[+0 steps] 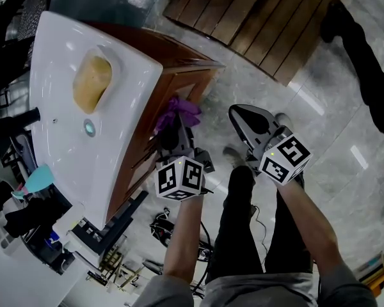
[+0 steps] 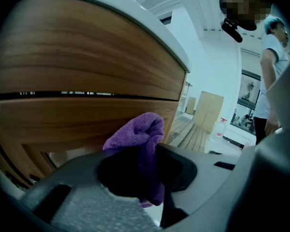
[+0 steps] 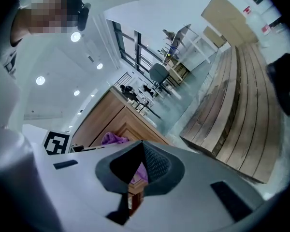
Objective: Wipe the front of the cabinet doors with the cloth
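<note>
Cloth (image 1: 178, 110) before cabinet doors (image 1: 179, 85), sink (image 1: 57, 56) on top, wooden platform (image 1: 256, 18) behind.

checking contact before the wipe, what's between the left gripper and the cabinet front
The cloth, pinched in the left gripper's fingers, sticks out toward the cabinet front, as the left gripper view shows. Contact can't be told.

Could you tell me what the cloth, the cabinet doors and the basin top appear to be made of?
The cloth looks like purple microfibre: fuzzy, looped nap, soft folds. The cabinet doors look like wood or wood-look veneer, brown with streaky grain, satin sheen. The basin top seems glazed ceramic or similar: white, glossy.
</note>
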Demonstrator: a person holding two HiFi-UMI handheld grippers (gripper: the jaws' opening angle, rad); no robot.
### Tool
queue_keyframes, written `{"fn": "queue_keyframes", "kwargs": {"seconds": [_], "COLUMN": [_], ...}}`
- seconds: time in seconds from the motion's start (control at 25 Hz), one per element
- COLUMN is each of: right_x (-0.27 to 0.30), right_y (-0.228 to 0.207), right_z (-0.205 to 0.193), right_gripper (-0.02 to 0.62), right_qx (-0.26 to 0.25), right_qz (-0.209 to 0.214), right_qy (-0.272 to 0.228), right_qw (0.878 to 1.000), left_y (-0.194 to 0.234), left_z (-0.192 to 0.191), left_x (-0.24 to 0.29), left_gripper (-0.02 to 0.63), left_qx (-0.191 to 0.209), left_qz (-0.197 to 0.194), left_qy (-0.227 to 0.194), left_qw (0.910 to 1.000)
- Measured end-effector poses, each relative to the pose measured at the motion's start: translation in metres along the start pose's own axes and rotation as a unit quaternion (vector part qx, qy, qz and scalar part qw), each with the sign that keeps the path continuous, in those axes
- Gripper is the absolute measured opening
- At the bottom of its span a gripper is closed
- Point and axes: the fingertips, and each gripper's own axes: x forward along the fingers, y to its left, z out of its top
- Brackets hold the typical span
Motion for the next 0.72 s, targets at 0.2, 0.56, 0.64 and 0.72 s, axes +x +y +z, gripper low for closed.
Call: {"fn": "queue_keyframes", "kwargs": {"seconds": [0.2, 0.56, 0.64, 0.72], "right_x": [-0.001, -0.005, -0.007, -0.009], "right_y": [-0.003, -0.011, -0.014, -0.017], "right_z": [0.003, 0.008, 0.009, 0.011], "right_gripper": [0.009, 0.009, 0.009, 0.009], "right_qx": [0.002, 0.006, 0.006, 0.007], "right_qz": [-0.004, -0.010, -0.011, -0.013], "right_qy": [-0.003, -0.005, -0.006, -0.007], "right_qw": [1.000, 1.000, 1.000, 1.000], "left_y": [-0.004, -0.015, -0.018, -0.023], "left_z": [0.001, 0.003, 0.004, 0.004], "left_x": [0.004, 0.014, 0.017, 0.019], "left_gripper": [0.078, 0.078, 0.078, 0.078], "left_qx": [-0.001, 0.002, 0.003, 0.003], "left_qz": [-0.004, -0.015, -0.017, -0.020], "left_qy": [0.002, 0.005, 0.005, 0.005], "left_qw": [1.0000, 0.9999, 0.9998, 0.9998]}}
